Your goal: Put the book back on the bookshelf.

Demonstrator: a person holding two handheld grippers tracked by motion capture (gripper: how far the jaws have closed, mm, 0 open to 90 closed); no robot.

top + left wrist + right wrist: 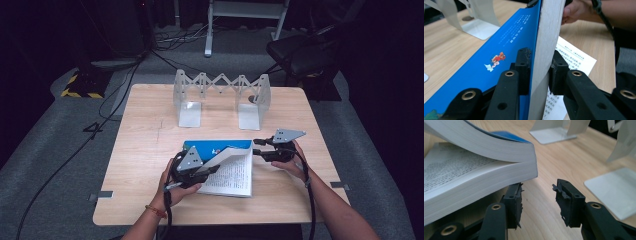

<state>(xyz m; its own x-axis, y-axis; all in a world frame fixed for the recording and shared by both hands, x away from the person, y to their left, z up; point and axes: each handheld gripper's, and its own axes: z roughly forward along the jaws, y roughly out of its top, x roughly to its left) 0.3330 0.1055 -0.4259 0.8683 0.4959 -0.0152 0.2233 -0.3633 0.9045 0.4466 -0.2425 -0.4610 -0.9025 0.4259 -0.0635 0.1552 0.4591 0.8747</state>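
My high view is looking forward and down over the whole table [150, 150] from my side. The two gripper views are riding close along their jaws (almost touching), and all three are sharing the open book [231, 167] [499, 75] [474, 170].

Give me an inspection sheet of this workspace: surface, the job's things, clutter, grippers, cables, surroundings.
Surface: wooden table, bare around the work.
Job's things: blue-covered book lying open, one block of pages lifted; expandable metal book rack at the far edge.
Clutter: nothing seen.
Grippers: left hand-held gripper clamped on the lifted pages and cover; right hand-held gripper open at the book's corner, gripping nothing.
Cables: black cables on the floor; one trails from each gripper.
Surroundings: grey carpet, dark chair, white stand.
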